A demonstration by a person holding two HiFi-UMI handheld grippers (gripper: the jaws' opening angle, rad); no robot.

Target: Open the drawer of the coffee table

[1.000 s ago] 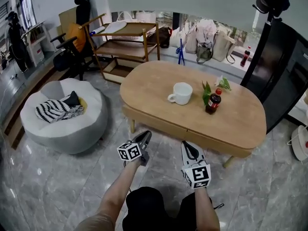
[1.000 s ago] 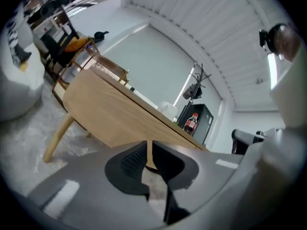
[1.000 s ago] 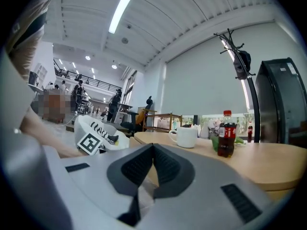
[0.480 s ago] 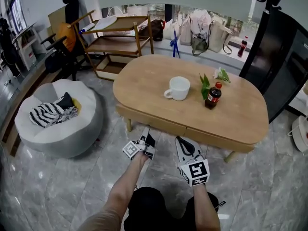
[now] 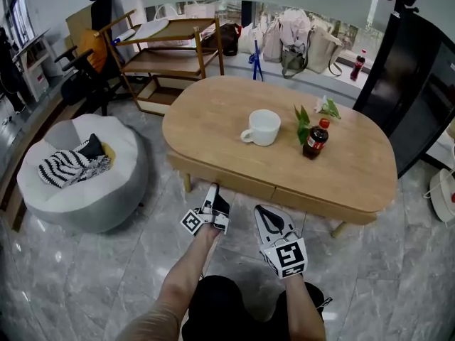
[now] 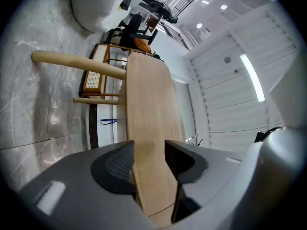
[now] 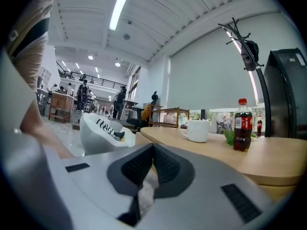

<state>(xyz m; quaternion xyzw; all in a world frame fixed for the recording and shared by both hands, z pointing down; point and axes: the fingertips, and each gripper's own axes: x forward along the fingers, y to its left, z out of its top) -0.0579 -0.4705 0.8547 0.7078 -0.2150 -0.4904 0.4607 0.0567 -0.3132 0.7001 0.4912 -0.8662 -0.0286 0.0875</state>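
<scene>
Grey marble floor (image 5: 85,283) fills the lower part of the head view. Across the middle lies the long oval wooden surface (image 5: 213,119) of the coffee table, with a white beanbag (image 5: 78,190) at the left. Under the near edge of that surface, at the centre of the frame, runs the drawer front (image 5: 231,177). It sits flush and shut, a thin seam at its right end parts it from a second front, and no handle shows. Just below it, the left hand-held gripper (image 5: 213,190) has rolled onto its side and edged up toward the wood since a second ago, and its jaws have just been opening. In the left gripper view they stand wide apart, with the wooden edge showing in the gap and neither pad pressing on it. This looks like the set-up for a pinch on the front's lip, so the pull has not yet begun. The right hand-held gripper (image 5: 263,212), lower right of centre, is closed on nothing and sits short of the table. Smaller things stand on top: a white mug (image 5: 263,128) and, to its right, a dark bottle (image 5: 315,138).
</scene>
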